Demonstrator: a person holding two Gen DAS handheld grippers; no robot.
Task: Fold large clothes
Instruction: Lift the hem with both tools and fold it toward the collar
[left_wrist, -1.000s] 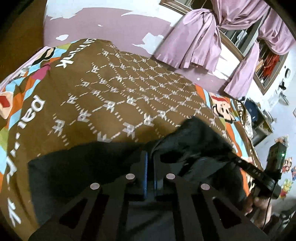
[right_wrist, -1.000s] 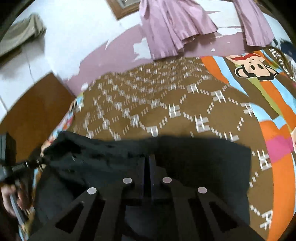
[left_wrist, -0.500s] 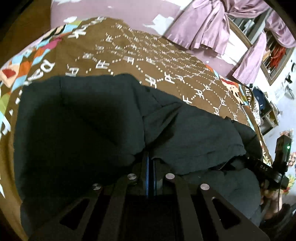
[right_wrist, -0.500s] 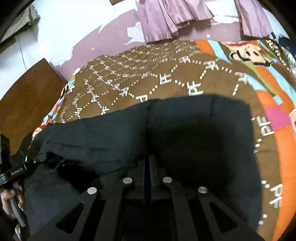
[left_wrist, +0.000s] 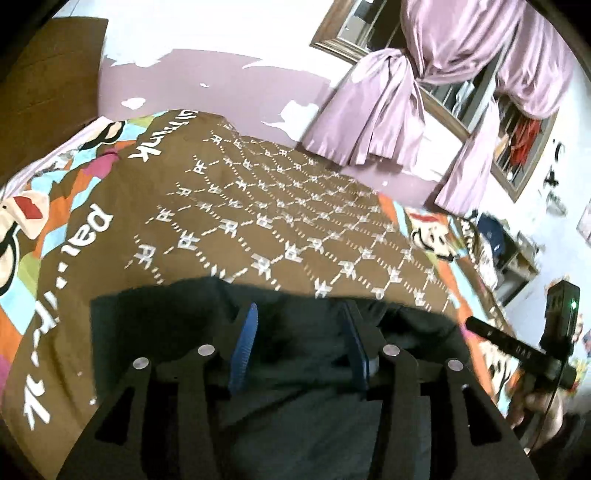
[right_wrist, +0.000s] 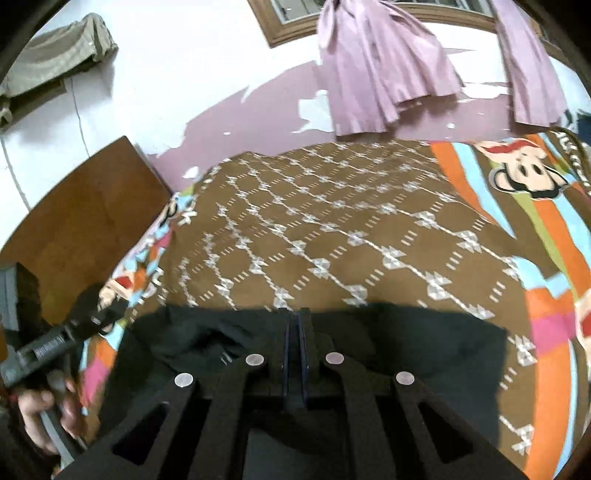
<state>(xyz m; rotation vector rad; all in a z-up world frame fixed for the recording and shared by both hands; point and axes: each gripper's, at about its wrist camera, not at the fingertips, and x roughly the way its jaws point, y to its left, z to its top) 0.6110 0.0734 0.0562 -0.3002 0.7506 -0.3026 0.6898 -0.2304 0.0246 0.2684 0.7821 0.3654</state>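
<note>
A black garment (left_wrist: 155, 332) lies folded on the bed, near its front edge; it also shows in the right wrist view (right_wrist: 424, 343). My left gripper (left_wrist: 299, 314) is open above the garment, its blue-padded jaws spread wide and empty. My right gripper (right_wrist: 294, 325) has its jaws pressed together over the garment's far edge; whether cloth is pinched between them is hidden. Each gripper shows in the other's view, the right one (left_wrist: 517, 350) at the right, the left one (right_wrist: 55, 343) at the left.
A brown patterned bedspread (left_wrist: 280, 206) with colourful cartoon borders covers the bed. A peeling purple wall (left_wrist: 221, 85) and tied purple curtains (left_wrist: 376, 107) stand behind. A wooden headboard (right_wrist: 81, 218) is at the left; cluttered shelves (left_wrist: 509, 251) at the right.
The garment was carried forward over the bed and laid back down folded. My left gripper has opened and let go of the cloth. Both grippers have pulled back toward the near edge.
</note>
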